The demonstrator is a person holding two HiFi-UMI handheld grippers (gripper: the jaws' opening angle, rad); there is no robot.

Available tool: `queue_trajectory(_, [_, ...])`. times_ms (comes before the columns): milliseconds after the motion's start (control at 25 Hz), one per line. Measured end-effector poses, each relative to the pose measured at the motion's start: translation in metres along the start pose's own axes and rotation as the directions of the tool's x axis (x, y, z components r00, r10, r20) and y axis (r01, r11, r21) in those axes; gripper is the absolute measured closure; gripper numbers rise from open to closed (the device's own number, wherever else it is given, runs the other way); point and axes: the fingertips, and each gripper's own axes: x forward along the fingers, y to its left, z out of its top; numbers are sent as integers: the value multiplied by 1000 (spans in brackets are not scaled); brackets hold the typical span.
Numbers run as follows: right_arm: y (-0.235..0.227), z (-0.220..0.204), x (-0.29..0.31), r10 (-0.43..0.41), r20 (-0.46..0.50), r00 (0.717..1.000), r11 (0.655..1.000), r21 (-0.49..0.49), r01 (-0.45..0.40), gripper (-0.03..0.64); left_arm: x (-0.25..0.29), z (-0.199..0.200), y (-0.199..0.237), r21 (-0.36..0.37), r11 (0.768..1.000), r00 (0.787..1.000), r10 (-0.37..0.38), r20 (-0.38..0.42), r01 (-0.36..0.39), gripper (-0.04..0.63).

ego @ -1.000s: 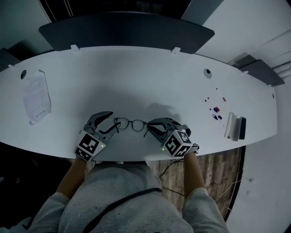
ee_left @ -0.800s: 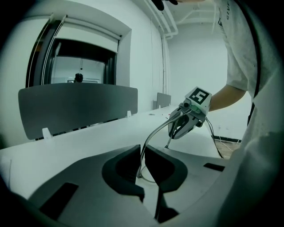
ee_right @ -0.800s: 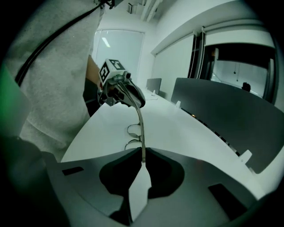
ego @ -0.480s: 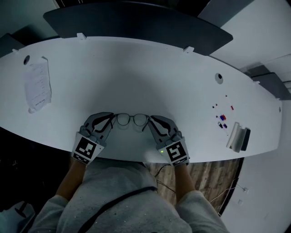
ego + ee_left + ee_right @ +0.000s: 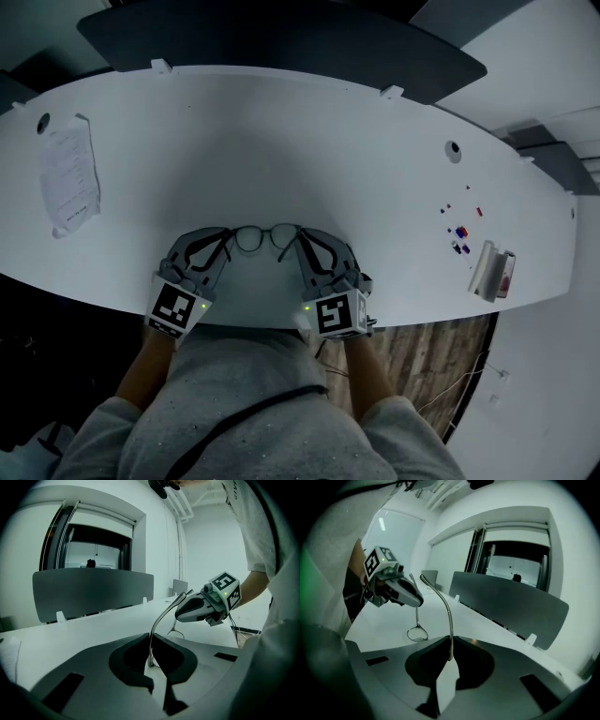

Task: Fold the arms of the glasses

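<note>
Long white curved table (image 5: 281,141) across most of the head view, with a dark grey divider panel (image 5: 281,42) along its far edge. On the left of the top, a white printed paper sheet (image 5: 67,178); far to the right, a small white-and-dark block (image 5: 492,272), and beside it a scatter of tiny red and blue bits (image 5: 459,232). At the near edge, in front of the person's grey shirt, two grey grippers side by side, each with a black-and-white marker cube. Left gripper (image 5: 225,240) pinched tight on the thin metal arm at its own end of the glasses, no gap left beside the wire. Right gripper (image 5: 302,242) likewise clamped on the other arm. Between the two, thin-framed round-lensed glasses (image 5: 266,236), lenses facing away from the person, both arms running back unfolded into the jaws. Frame low over the table; contact with the top not clear.
</note>
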Motion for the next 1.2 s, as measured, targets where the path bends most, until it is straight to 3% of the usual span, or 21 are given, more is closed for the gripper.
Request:
queue_trajectory(240, [22, 1, 25, 10, -142, 990, 955, -292, -51, 580, -2, -1, 6, -37, 998, 999, -43, 31, 44, 566])
queue_trajectory(560, [45, -10, 40, 18, -253, 967, 820, -551, -159, 581, 0, 1, 12, -40, 997, 997, -60, 42, 62, 566])
queue_trajectory(800, [52, -13, 44, 12, -273, 962, 754, -629, -189, 583, 0, 5, 15, -27, 998, 997, -50, 55, 52, 566])
queue_trajectory(1040, [53, -12, 45, 11, -275, 961, 739, -645, -193, 583, 0, 1, 17, -10, 998, 997, -60, 38, 60, 566])
queue_trajectory(1200, [55, -11, 46, 20, -271, 962, 738, -646, -197, 583, -2, 12, 15, 64, 996, 997, -63, 47, 60, 566])
